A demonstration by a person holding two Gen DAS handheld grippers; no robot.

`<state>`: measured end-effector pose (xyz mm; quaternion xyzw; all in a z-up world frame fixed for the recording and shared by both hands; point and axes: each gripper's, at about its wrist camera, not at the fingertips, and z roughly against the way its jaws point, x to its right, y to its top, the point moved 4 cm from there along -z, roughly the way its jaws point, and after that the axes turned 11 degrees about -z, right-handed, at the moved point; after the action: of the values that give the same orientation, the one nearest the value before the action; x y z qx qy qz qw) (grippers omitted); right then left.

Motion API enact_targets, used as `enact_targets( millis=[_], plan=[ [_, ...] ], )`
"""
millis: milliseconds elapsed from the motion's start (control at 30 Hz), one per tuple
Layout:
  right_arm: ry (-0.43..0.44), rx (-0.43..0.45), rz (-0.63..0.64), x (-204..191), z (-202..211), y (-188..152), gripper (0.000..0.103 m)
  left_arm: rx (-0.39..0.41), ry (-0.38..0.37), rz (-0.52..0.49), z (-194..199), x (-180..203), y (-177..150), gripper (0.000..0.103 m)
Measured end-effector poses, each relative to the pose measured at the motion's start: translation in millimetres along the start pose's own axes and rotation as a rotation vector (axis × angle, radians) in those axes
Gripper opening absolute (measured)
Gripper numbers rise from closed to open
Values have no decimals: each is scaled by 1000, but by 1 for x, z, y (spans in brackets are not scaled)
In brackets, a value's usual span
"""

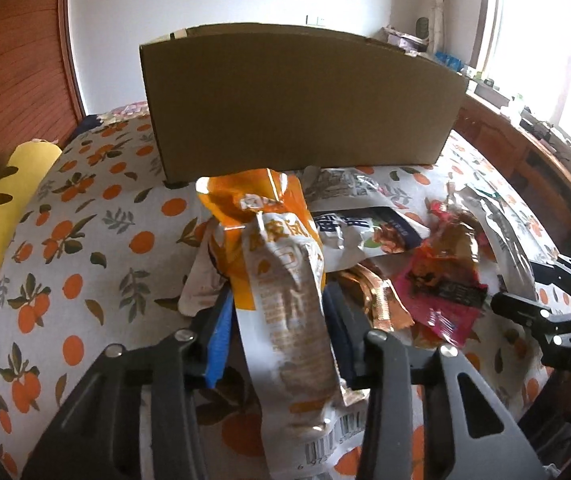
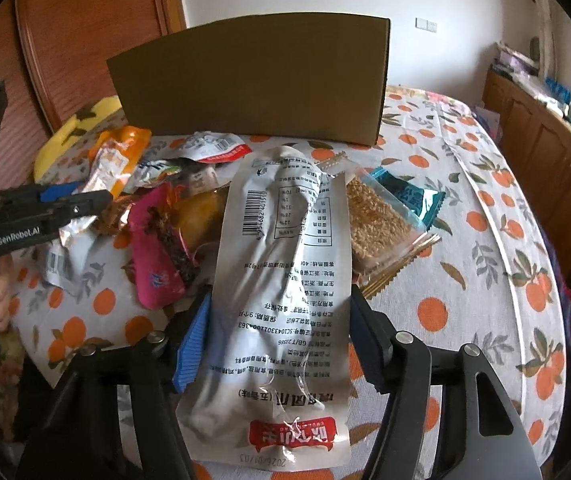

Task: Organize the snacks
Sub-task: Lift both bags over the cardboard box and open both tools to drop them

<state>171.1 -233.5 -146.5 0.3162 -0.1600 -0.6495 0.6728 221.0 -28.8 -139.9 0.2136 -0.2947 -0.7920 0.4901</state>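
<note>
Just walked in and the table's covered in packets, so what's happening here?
A person is sorting snacks with a handheld gripper in each hand. The left gripper has an orange-and-white snack packet between its fingers, and the right gripper has a long silver packet between its own. More packets lie heaped on the orange-print tablecloth, in front of a cardboard box standing behind the heap.

A: Where does the light come from?
B: Daylight enters through the window [image 1: 545,20], overexposed to white.
A: And the image quality?
B: Fisheye bending, dark vignetted corners, glare on the silver packet [image 2: 281,280], mostly sharp.
</note>
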Motion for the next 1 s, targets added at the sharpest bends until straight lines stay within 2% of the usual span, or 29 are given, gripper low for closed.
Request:
enact_targets(
  millis=[167,467,1000],
  plan=[
    [23,22,-1,-1,11,2,64,43,11,-19,14,1,0,39],
    [29,74,15,-8,31,14,65,119,17,5,40,-10,7,39],
    [40,170,92,-33,54,64,65,225,13,-24,69,-19,54,39]
  ],
)
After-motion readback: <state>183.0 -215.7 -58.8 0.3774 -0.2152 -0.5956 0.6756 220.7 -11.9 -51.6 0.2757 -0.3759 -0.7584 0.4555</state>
